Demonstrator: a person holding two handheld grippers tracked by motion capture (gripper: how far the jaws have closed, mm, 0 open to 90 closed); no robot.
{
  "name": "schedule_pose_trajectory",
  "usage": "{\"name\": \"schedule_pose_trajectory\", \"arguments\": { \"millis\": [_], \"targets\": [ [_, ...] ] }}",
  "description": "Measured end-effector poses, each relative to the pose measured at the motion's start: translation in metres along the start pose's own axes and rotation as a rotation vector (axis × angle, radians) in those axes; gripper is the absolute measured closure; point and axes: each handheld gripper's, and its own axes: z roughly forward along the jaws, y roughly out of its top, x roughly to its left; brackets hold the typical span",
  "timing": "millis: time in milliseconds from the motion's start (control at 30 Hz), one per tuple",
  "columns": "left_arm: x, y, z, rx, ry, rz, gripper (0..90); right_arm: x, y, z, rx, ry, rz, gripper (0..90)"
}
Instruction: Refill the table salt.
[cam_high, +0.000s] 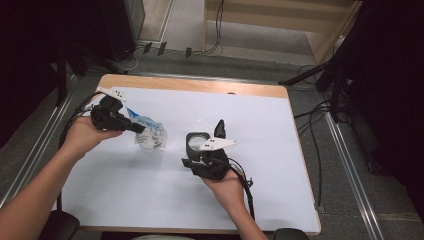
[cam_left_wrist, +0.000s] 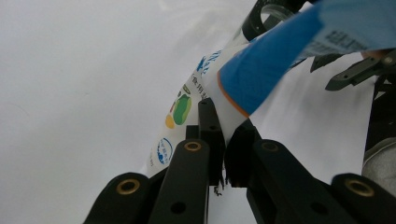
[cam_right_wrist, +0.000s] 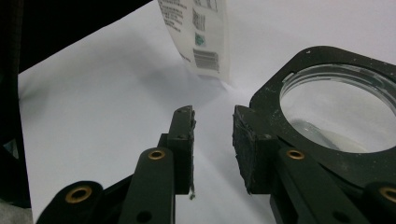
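- The left gripper (cam_high: 134, 128) is pinching a printed plastic bag (cam_high: 150, 134) by its edge. In the left gripper view the jaws are pressed together on the white film of the bag (cam_left_wrist: 205, 88), with the blue part hanging just above them.
- The bag is sitting left of centre on the white table (cam_high: 260, 150), and in the high view it's hard to say whether it's resting on the surface or being held just off it.
- The right gripper (cam_right_wrist: 212, 140) is standing spread with nothing between the jaws, just bare table showing in the gap.
- The black-framed lens (cam_right_wrist: 341, 107), a round glass in a dark square frame, is lying flat on the table right against the outside of the right gripper's right-hand jaw. So it's beside the jaws, not between them.
- The key relation, I'd say: the bag's barcode end (cam_right_wrist: 201, 42) is hanging straight ahead of the open right jaws, a bit up and beyond them, with its long side running away from the gripper. From above, that puts the bag to the left of the right gripper (cam_high: 219, 131), with the lens (cam_high: 196, 141) in between.
- My guess is the right hand is the free one and nearer the lens, so whichever it's going for, it's needing either a sideways shift onto the frame or a reach forward to the bag's loose end.
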Motion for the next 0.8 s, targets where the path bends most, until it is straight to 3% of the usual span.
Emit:
{"name": "schedule_pose_trajectory", "arguments": {
  "millis": [333,467,567,667,800],
  "targets": [
    [-0.001,0.002,0.005,-0.041,0.014,0.009,86.5,-0.002,-0.006,0.004,0.025,-0.004,-0.006,70.7],
    [0.0,0.003,0.0,-0.073,-0.003,0.015,84.9,-0.002,-0.007,0.004,0.029,-0.006,-0.005,70.7],
    [-0.001,0.003,-0.002,-0.073,-0.001,0.026,85.7,-0.003,-0.007,0.004,0.033,-0.006,-0.001,70.8],
    [-0.001,0.003,-0.003,-0.079,-0.027,0.029,86.0,-0.003,-0.008,0.005,0.036,-0.006,0.0,70.8],
    [0.0,0.003,-0.01,-0.133,-0.026,0.038,81.8,-0.004,-0.008,0.006,0.039,-0.007,0.001,70.8]
  ]
}}
